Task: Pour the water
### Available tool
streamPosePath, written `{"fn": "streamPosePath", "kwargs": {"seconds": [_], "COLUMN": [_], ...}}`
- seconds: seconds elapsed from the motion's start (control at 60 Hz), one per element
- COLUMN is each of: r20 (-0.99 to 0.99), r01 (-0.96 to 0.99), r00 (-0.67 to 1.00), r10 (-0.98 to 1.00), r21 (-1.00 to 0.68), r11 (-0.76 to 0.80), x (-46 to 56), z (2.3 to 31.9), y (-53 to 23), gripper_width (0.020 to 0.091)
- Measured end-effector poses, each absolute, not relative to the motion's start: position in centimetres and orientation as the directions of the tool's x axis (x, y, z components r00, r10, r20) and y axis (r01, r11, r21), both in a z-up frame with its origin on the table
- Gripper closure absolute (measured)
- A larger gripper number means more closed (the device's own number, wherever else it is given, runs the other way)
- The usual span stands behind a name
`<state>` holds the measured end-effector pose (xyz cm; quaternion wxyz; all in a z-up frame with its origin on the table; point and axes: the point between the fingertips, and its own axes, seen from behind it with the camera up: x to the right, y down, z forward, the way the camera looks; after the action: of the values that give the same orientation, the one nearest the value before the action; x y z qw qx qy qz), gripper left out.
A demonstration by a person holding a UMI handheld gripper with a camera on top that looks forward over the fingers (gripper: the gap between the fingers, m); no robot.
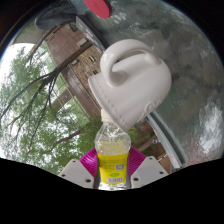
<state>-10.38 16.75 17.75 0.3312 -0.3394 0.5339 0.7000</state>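
We see our gripper [113, 172] clamped on a yellow-labelled bottle [114, 152], its mouth tipped against a white watering can [131, 85] just ahead, with trees [35, 85] and a brick building [70, 45] beyond.

There is one hand-held gripper [113, 172], and it has two fingers with two magenta pads [90, 160], one at each side. Between the two pads stands one plastic bottle [114, 158] with yellowish liquid and one yellow label; both pads touch its sides. At about 12 o'clock from the bottle there is one white jug [132, 84] with one handle, its mouth turned down to the bottle top. Beyond the jug, at about 11 o'clock, I count one brick building [80, 50]. At about 9 o'clock stands one bare tree [40, 90] with many branches. At 12 o'clock, very far up, there is one red round thing [98, 6]; what it is I cannot tell.
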Motion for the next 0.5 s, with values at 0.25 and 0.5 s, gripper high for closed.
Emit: {"fn": "streamPosePath", "kwargs": {"seconds": [0.25,0.5], "r20": [-0.939,-0.347], "r01": [-0.919,-0.461], "r00": [-0.244,0.847], "r10": [0.241,0.402], "r21": [0.145,-0.856], "r11": [-0.367,0.233], "x": [-15.2,-8.2], "z": [23.5,37.4], "y": [13.3,4.2], "gripper_width": [0.0740,0.0736]}}
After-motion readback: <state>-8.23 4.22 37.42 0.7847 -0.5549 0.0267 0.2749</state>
